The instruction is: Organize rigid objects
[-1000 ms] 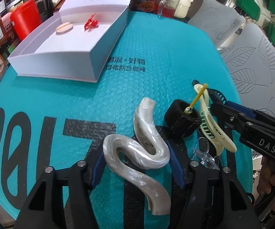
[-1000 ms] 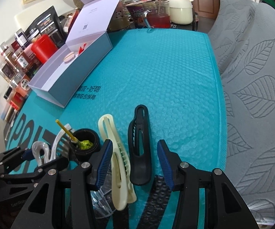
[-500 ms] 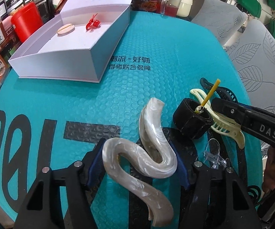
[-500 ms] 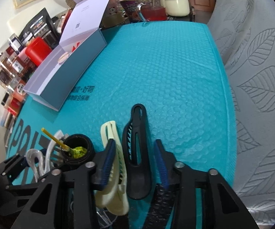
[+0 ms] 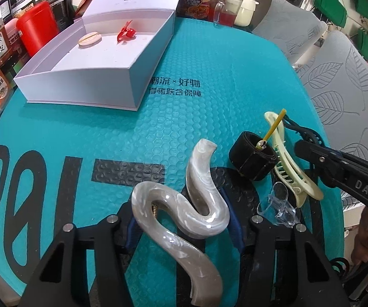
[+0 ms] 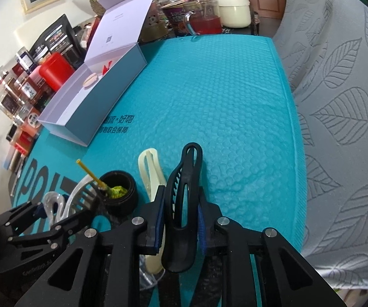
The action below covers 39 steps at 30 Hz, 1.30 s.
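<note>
The white box (image 5: 89, 74) sits open at about ten o'clock on the teal counter (image 5: 209, 64), lid raised. Two small things already lie inside it, well apart from the walls: a pale oval clip (image 5: 89, 40) and a red claw clip (image 5: 125, 33). That looks like the finished share of the sorting; most of it is left.

At the near edge, around five to six o'clock, the rest waits in a cluster. The right tool (image 6: 180, 220) is clenched on the black hair clip (image 6: 182, 204), its blue pads pressing both flanks, the clip's tip pointing toward twelve o'clock. Whether the clip has left the counter I cannot tell. The left tool (image 5: 181, 217) straddles the pearly S-shaped clip (image 5: 184, 209), its jaws closing with the clip between them; the left pad seems to touch the curl, but contact on the right side is not clear enough to call a firm hold.

Untouched so far:
- a cream toothed clip (image 5: 290, 168), just beside the black one
- a black round pot (image 5: 253, 158) with a yellow stick (image 5: 273, 130) leaning out of it, touching the cream clip in the left wrist view
- a clear plastic piece (image 5: 278, 204) at four o'clock of the pot

By my reading, two are stored, two are being taken up, and about three still need a trip to the box, if that is where all belong.
</note>
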Each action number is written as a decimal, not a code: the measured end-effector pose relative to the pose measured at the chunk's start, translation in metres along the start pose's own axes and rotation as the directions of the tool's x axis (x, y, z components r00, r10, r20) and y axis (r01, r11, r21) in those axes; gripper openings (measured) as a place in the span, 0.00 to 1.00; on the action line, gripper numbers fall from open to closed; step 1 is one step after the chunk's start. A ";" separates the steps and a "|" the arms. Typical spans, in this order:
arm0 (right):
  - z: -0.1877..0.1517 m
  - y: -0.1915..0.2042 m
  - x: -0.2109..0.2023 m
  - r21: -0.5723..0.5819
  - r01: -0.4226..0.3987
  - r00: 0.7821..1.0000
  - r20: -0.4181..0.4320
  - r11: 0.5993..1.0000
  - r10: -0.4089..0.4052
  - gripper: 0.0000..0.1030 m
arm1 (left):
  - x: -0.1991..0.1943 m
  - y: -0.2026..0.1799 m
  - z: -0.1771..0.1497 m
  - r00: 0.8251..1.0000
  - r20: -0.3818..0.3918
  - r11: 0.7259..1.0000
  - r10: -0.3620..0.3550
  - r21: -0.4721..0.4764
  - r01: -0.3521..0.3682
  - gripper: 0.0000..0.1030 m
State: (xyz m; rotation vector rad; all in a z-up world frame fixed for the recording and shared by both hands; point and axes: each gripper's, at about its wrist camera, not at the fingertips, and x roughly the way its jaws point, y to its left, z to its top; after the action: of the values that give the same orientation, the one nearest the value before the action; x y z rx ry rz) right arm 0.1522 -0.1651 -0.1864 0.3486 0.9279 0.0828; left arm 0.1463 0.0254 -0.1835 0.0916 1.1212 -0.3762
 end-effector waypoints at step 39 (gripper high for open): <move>-0.042 0.039 -0.103 -0.023 -0.049 0.997 0.064 0.999 0.050 0.21 | -0.116 -0.005 -0.025 0.994 0.108 1.000 -0.014 0.027 0.011 0.52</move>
State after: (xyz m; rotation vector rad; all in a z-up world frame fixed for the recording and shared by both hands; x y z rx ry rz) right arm 0.0598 -0.1402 -0.1172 0.3523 0.8536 0.1264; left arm 0.0794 0.0557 -0.0907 0.0863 1.0105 -0.4024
